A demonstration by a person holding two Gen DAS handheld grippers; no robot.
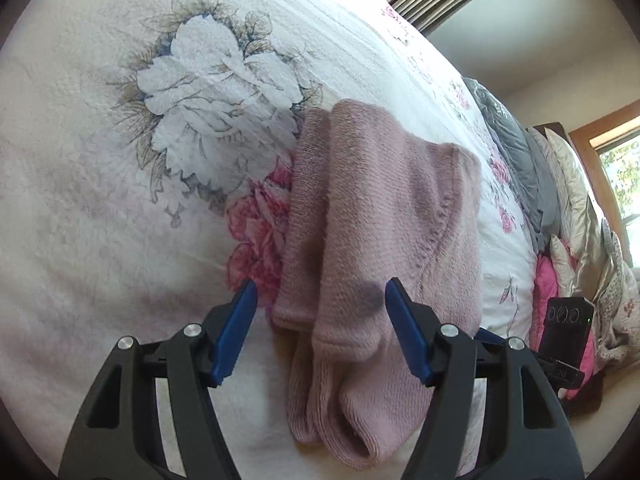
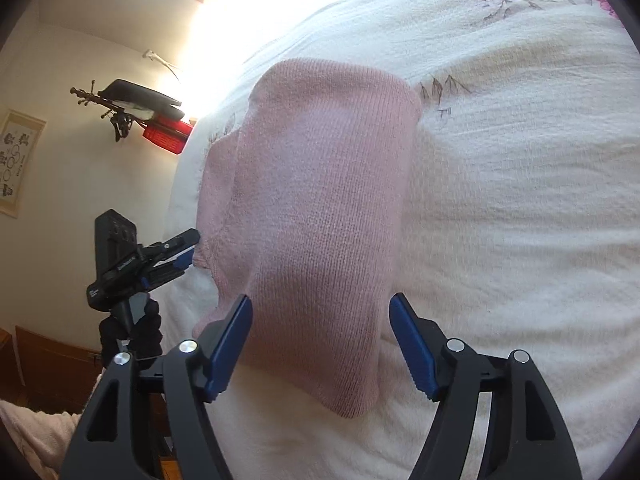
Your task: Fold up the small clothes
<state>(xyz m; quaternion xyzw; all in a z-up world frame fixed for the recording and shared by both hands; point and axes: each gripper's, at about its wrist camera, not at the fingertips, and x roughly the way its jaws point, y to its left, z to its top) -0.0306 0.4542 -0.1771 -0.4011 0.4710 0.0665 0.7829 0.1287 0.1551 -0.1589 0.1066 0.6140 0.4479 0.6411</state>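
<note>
The left gripper (image 1: 320, 334) has its jaws spread wide, blue pads (image 1: 236, 336) well apart and pointing forward and down. The right gripper (image 2: 320, 346) is likewise spread wide, its blue pads (image 2: 228, 350) parted. In the right wrist view, the left gripper (image 2: 182, 254) appears side-on, its handle gripped by a dark-gloved hand (image 2: 130, 334).
</note>
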